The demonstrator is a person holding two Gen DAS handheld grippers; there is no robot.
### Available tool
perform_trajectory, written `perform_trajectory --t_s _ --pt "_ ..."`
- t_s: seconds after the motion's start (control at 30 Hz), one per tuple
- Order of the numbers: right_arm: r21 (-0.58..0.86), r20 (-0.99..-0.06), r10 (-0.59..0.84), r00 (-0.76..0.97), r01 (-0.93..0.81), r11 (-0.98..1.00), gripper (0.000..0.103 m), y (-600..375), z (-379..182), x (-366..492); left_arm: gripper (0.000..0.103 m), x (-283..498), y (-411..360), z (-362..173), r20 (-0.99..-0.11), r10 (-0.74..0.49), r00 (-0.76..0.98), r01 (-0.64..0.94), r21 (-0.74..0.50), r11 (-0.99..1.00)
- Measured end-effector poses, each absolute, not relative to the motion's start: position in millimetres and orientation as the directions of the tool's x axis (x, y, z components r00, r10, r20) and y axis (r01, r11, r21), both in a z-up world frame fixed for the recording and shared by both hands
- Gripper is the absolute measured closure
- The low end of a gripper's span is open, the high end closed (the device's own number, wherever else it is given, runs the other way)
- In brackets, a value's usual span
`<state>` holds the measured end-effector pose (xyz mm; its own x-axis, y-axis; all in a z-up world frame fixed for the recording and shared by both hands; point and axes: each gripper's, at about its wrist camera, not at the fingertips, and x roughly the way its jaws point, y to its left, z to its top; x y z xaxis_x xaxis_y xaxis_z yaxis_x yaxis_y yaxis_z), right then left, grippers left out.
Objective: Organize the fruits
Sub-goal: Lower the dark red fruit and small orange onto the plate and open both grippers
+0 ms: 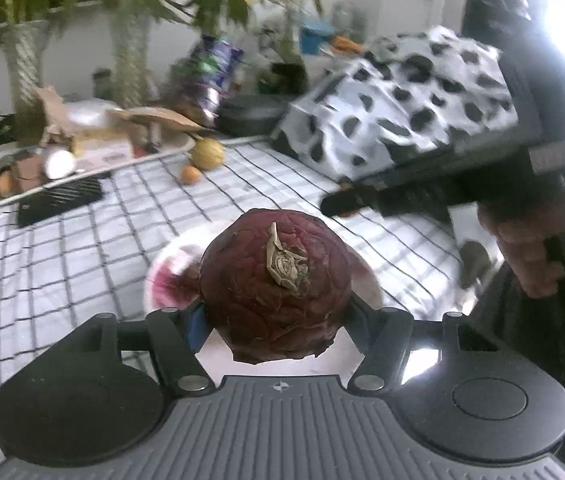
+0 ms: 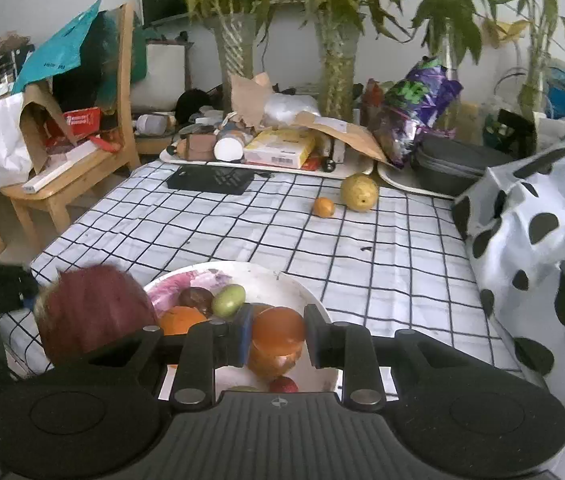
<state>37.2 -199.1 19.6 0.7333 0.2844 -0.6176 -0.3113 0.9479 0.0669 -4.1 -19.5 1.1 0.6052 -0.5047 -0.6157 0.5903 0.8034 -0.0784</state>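
Checked tablecloth [image 2: 242, 232] under everything; my left gripper [image 1: 276, 312] clamps one dark red fruit [image 1: 276, 284] above the plate [image 2: 282, 276], my right gripper [image 2: 276, 340] sits around one orange fruit [image 2: 278, 330], whether it squeezes I cannot tell. Risk: grippers bumping, fruit rolling off the crowded plate. Two fruits wait near the table's far edge: one pear [image 2: 359, 192], one small orange [image 2: 323, 207]

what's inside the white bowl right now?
In the white bowl: a green fruit, a dark purple fruit, an orange fruit and a small red one. The right gripper holds an orange fruit over it. The gripper hides the bowl's near part.
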Motion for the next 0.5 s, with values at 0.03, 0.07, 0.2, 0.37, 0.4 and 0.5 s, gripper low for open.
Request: perform_trajectory --t_s 0.03,0.07,0.2,0.37,0.4,0.5 --pt "0.07 -0.617 0.282 0.735 -0.306 0.949 0.075 -201 20 35 0.039 -4 -25 -1 -0.626 -0.509 0.59 0.602 -0.079 0.795" --pt "0.072 -0.617 0.281 0.735 -0.303 0.95 0.075 -203 20 34 0.039 -5 -28 -4 -0.635 -0.511 0.58 0.61 -0.077 0.789" --pt "0.071 -0.623 0.276 0.732 -0.298 0.952 0.075 -208 17 28 0.039 -1 -42 -15 -0.673 -0.506 0.539 0.629 -0.078 0.774" --pt "0.067 -0.635 0.269 0.724 -0.295 0.953 0.075 -213 14 26 0.037 9 -50 -29 -0.727 -0.458 0.512 0.606 -0.071 0.792" --pt "0.068 -0.637 0.267 0.723 -0.292 0.954 0.075 -213 14 26 0.035 11 -52 -32 -0.744 -0.434 0.508 0.599 -0.057 0.799" --pt "0.073 -0.64 0.27 0.72 -0.292 0.954 0.075 -214 13 27 0.032 11 -55 -35 -0.757 -0.407 0.511 0.601 -0.024 0.799"
